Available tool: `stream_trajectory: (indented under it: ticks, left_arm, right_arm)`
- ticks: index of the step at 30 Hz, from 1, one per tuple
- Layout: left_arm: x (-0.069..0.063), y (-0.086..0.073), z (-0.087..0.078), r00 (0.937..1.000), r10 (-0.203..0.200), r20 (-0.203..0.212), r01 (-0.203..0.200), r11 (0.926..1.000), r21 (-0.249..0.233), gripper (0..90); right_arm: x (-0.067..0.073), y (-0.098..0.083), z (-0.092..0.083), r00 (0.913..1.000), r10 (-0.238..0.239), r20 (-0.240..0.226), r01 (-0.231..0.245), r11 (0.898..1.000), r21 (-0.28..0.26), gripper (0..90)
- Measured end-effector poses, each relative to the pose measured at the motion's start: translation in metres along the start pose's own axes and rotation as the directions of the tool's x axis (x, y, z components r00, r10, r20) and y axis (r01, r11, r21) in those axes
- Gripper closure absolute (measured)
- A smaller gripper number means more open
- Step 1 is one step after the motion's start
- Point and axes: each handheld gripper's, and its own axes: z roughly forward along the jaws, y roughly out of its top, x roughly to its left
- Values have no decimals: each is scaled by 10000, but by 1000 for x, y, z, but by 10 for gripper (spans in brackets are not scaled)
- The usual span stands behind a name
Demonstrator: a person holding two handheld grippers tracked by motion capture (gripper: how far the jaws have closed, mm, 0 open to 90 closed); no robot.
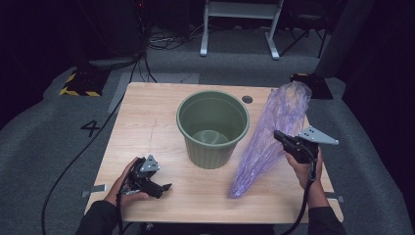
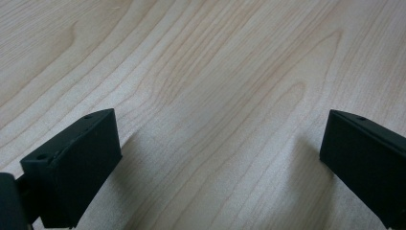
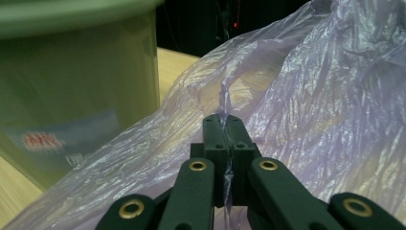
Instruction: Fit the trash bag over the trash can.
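Grey carpet [image 1: 49, 132], white frame [image 1: 240, 19], dark room.

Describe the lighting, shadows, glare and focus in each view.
High view: the table is lit and the room behind is dark. Left gripper view: sharp wood grain, soft shadows beside the open left hand-held gripper. Right gripper view: the purple bag glints with creases, and the green bin is blurred close by.

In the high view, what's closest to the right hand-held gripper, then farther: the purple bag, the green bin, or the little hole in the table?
From the right hand-held gripper:
1. Bag, pinched in it.
2. Bin, to its left.
3. Hole, at the table's far edge.
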Motion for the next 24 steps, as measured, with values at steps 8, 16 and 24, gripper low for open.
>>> stream_trajectory:
  ticks: [8, 16, 24]
  left_arm:
    - [1, 2, 2, 10000, 48, 35, -48, 10000, -13, 0]
    - [0, 3, 2, 10000, 60, 20, -60, 10000, 5, 13]
    - [-1, 3, 0, 10000, 3, 27, -3, 10000, -48, 61]
  right_arm:
    - [0, 29, -17, 9996, -284, 29, 285, 9981, -543, 900]
    - [-3, 68, -29, 9977, -675, 74, 679, 9906, -1190, 900]
    - [3, 98, -30, 9944, -1046, -166, 1004, 9808, -1670, 900]
